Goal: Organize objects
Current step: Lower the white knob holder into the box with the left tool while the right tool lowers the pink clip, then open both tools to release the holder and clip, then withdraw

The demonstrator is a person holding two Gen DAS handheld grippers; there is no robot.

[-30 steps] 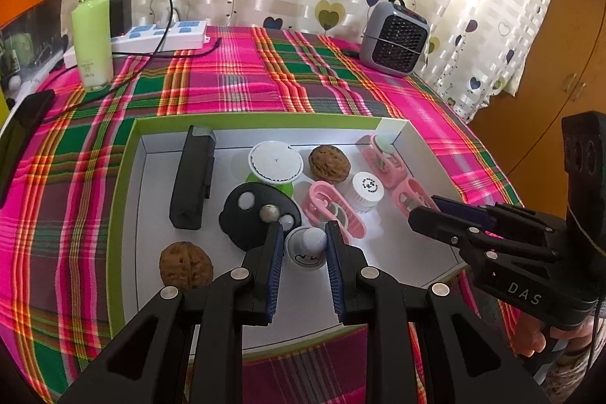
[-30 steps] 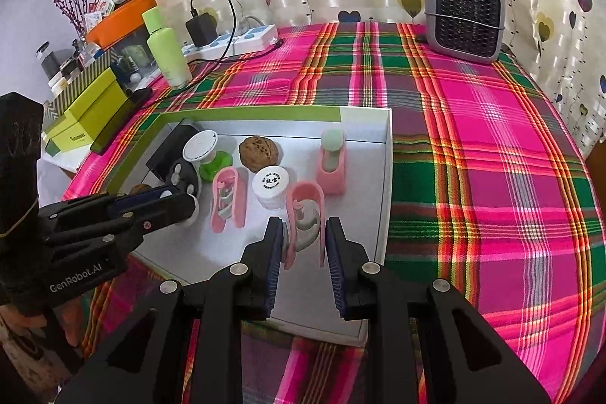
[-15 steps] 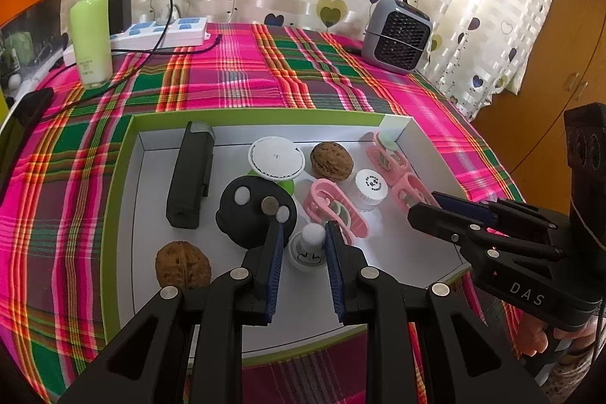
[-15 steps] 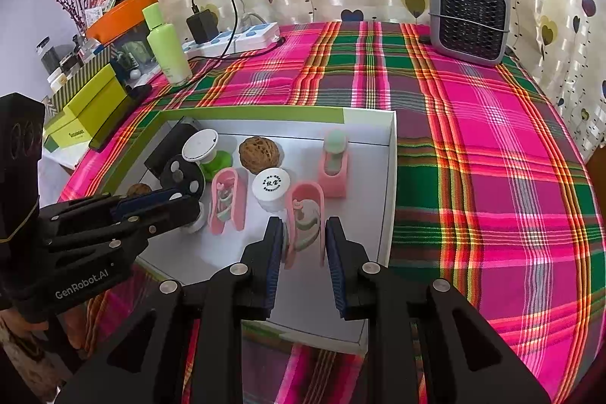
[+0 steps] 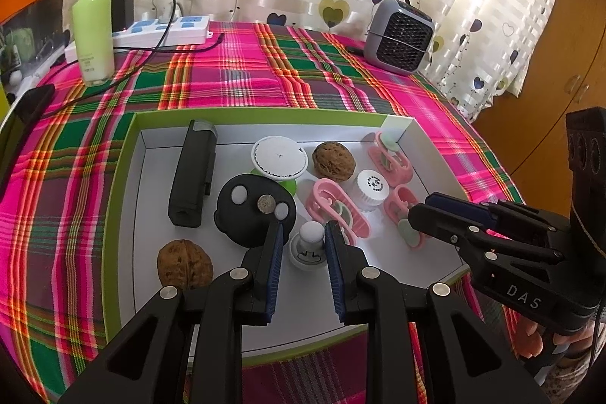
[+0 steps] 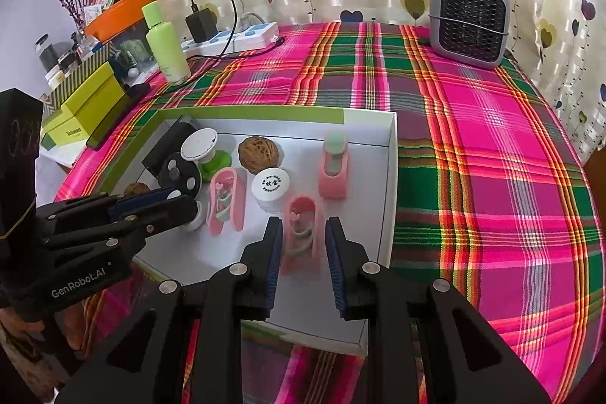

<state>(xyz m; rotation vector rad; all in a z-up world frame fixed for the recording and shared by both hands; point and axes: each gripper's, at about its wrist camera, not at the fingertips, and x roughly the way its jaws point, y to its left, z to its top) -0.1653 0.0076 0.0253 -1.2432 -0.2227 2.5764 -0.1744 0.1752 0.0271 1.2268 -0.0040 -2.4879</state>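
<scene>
A green-rimmed white tray (image 5: 128, 154) (image 6: 386, 177) holds small objects. My left gripper (image 5: 303, 233) is open with its jaws on either side of a small white knob piece (image 5: 311, 245). Around it lie a black disc with buttons (image 5: 254, 209), a black box (image 5: 193, 173), two walnuts (image 5: 183, 264) (image 5: 333, 161), a white-topped green stand (image 5: 278, 158), a white jar (image 5: 371, 186) and pink clips (image 5: 337, 209). My right gripper (image 6: 303, 233) is open over a pink clip (image 6: 301, 233), its jaws on either side. Another pink clip (image 6: 334, 163) stands beyond.
The tray sits on a plaid cloth. At the back stand a grey heater (image 6: 469, 21), a green bottle (image 5: 92, 25), and a power strip with charger (image 5: 166, 29). Green boxes (image 6: 83, 105) lie at the left edge. A wooden cabinet (image 5: 549, 82) is at right.
Both grippers have drawn back and risen slightly from the tray. The knob piece and pink clip stay on the tray between the open jaws.
</scene>
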